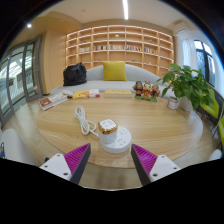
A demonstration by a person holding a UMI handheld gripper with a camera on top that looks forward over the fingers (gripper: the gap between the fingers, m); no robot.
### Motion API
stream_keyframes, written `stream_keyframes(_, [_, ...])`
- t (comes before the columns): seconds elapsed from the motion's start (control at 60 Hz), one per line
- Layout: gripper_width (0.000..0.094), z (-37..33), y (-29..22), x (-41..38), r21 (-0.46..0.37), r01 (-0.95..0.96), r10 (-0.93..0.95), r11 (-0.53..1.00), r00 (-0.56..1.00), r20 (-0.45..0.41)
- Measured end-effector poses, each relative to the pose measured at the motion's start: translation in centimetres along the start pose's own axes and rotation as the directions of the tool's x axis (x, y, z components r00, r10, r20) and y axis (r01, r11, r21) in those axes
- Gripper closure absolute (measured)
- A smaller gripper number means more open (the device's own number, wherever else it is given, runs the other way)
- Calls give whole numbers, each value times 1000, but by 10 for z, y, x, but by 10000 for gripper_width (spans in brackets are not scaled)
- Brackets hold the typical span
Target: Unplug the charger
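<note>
Tool (pixel 111 160) was spread wide just short of the charger (pixel 108 128), which sat plugged into the white socket (pixel 117 140) on the bench (pixel 150 120); unplugging not yet begun.

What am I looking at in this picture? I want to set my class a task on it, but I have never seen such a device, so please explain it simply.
A person holds a hand tool with two fingers, and a wide-angle camera on the tool took this picture, looking forward along them. The gripper shows at the bottom, its fingers open with pink pads on their inner faces, holding nothing. Just ahead of them, on a round wooden table, sits a white round base with a small charger on top and a white cable trailing away. Farther back lie books and a potted plant. Beyond the table are a sofa with a yellow cushion, a black bag and wall shelves.
</note>
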State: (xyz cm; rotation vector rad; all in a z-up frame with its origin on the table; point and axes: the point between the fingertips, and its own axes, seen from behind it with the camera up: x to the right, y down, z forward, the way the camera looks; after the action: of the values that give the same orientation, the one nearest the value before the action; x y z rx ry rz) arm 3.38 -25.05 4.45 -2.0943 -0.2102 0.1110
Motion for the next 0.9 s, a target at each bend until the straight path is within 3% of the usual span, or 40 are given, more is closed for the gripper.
stream_keyframes(0.183, [148,66,-15,-15,46,-21,23,999,999,-35])
stream_keyframes(0.233, [214,77,-20,-9,70,-31,35,997,998,-55])
stream_keyframes(0.333, [479,84,-31,-11,111,-37,44,993,997,-57])
stream_keyframes(0.533, [672,85,-33,-12,121,-58,65,991,996,-55])
stream_keyframes(0.667, [705,84,-37,-12,129,-45,54,991,996,-72])
stream_keyframes(0.7, [706,72,-60,-12,177,-50,63,983,996,-67])
stream_keyframes(0.733, [706,46,-108,-5,349,28,10,937,994,-107])
stream_keyframes(0.783, [707,-2,-189,-6,502,126,-49,855,985,-165])
stream_keyframes(0.8, [706,-23,-224,-6,534,129,-47,836,985,-164])
stream_keyframes(0.9, [708,-53,-300,-9,594,-5,20,805,1000,-19])
